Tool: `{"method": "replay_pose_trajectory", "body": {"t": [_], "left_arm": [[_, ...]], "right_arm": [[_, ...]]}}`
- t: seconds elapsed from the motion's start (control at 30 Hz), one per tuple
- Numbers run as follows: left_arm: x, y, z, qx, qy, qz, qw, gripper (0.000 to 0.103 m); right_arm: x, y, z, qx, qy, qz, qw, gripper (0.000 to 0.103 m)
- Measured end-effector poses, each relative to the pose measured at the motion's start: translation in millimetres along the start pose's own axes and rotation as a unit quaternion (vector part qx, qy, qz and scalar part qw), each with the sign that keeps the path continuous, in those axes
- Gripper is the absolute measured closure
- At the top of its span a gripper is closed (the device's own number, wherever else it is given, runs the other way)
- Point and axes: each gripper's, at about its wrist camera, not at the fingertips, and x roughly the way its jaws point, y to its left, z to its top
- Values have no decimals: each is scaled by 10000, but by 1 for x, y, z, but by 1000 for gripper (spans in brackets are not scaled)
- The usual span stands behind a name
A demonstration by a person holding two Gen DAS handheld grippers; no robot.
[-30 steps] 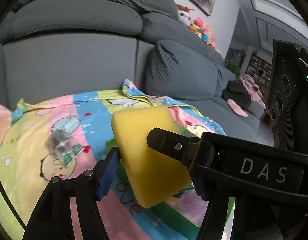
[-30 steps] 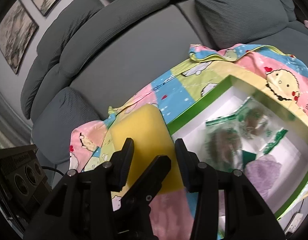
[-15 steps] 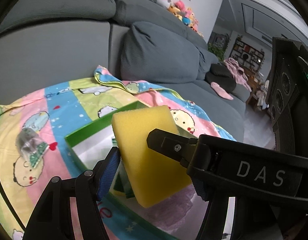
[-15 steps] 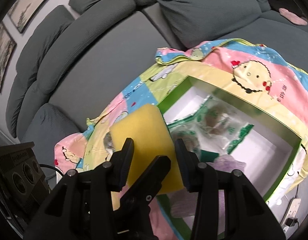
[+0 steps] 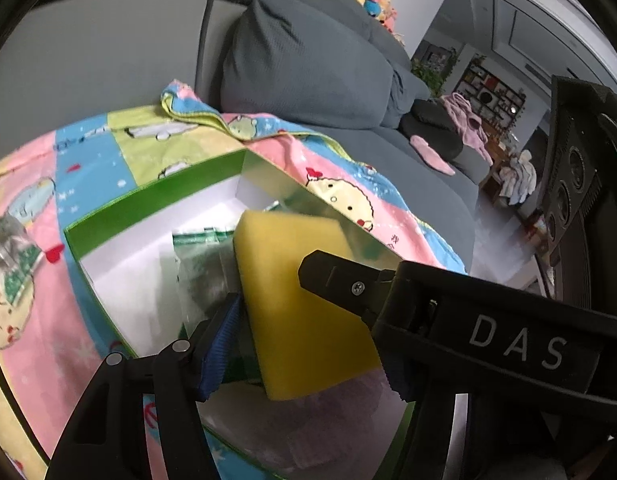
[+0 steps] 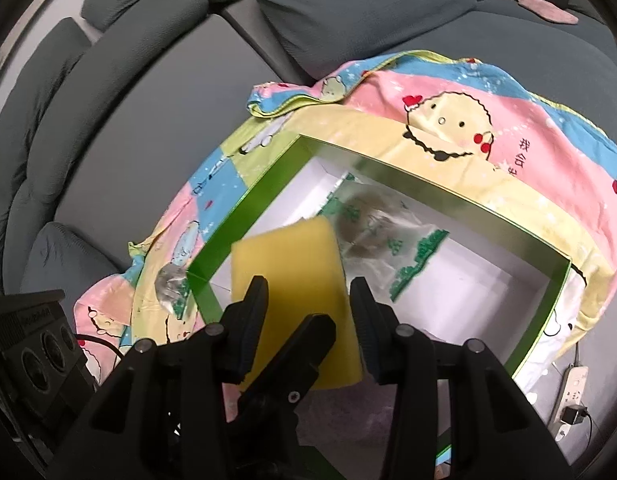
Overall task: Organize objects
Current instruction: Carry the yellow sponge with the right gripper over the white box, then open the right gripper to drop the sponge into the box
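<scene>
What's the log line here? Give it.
left gripper, right gripper: shut on yellow sponge | position: above open green box

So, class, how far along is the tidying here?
Done: a plastic packet already lies in the green box. In hand: the left gripper and right gripper both clamp the yellow sponge above the box. Left: releasing it, then the small packet on the blanket.

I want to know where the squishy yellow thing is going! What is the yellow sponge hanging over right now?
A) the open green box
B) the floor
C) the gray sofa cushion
A: both grippers pinch the yellow sponge above the open green box, its white inside showing underneath.
</scene>
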Motion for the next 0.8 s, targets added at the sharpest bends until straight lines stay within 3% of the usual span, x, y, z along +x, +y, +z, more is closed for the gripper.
{"method": "replay_pose_trajectory", "body": {"t": [0.33,0.47,0.57,0.7,0.8], "left_arm": [[9,1,-4,-148,184,37,9997,39],[19,5,-6,-322,465,59,9984,39],[17,2,-8,-226,422,146,9987,39],[4,5,-7,-302,284,136,9990,39],[-12,10,-6,-364,77,170,9992,39]], "right_arm": [[8,-6,1,98,78,-218,9997,60],[13,-9,1,138,133,-401,9990,60],[18,-13,0,175,228,-629,9976,60],[10,-14,1,228,91,-472,9986,59],[3,-10,1,207,-34,-297,9993,52]]}}
